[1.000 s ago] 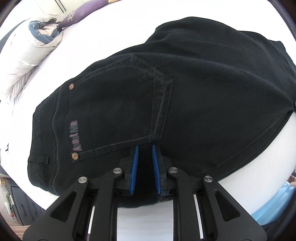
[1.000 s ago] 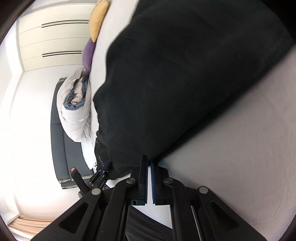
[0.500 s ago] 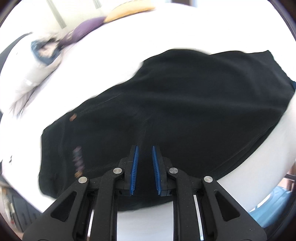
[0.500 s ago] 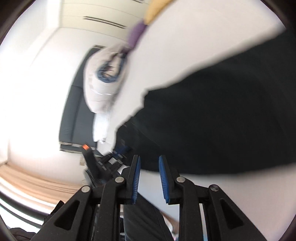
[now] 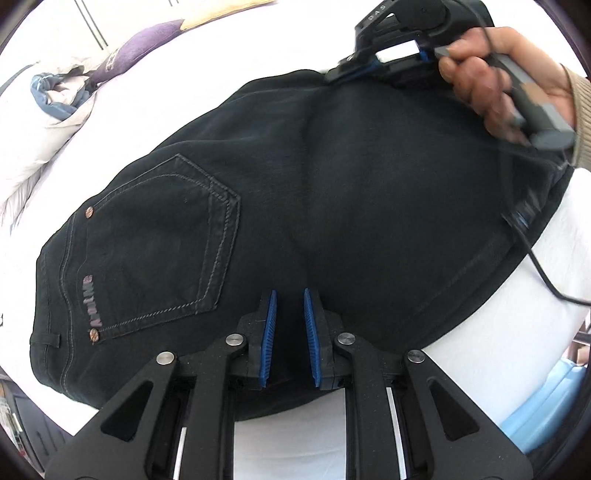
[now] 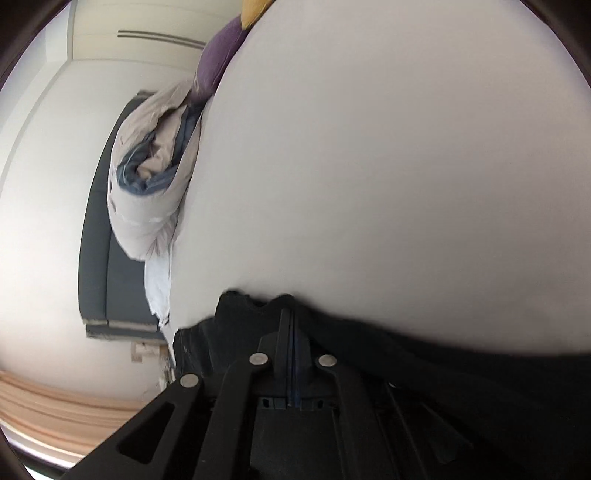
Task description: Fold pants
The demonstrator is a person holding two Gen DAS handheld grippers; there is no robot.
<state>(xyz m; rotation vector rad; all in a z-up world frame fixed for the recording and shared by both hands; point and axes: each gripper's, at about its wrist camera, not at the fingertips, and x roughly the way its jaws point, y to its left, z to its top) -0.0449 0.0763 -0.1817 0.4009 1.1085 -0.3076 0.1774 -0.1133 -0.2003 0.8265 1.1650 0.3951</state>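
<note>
— Pants (image 5: 332, 192) first: where are they lying?

— Black ones, spread flat across the white bed sheet (image 5: 498, 350), back side up. I can see a stitched back pocket (image 5: 159, 243) with two copper rivets and a small lettered patch along its edge, out toward the waistband end on my left.

— And your left gripper (image 5: 288, 336)?

— It hangs over the near edge of the pants, just right of that pocket. My blue pads (image 5: 269, 332) stand a narrow gap apart, with dark cloth showing between them. Nothing is pinched there; whether the tips touch the fabric I cannot tell.

— The right gripper (image 6: 291, 354)?

— From my left camera it sits at the far edge of the pants, with my right hand (image 5: 491, 92) wrapped round its handle and a cable trailing down over the cloth onto the sheet. From its own camera the two fingers are pressed together with only a thin blue line between them, and black fabric bunches up around and past their tips. So it is clamped on the pants' edge.

— What else is on the bed?

— A rolled pale duvet (image 6: 147, 184) with blue lining near the far side, a purple cushion (image 6: 218, 55) beyond it, and a yellow one (image 6: 255, 11) at the very top.
</note>
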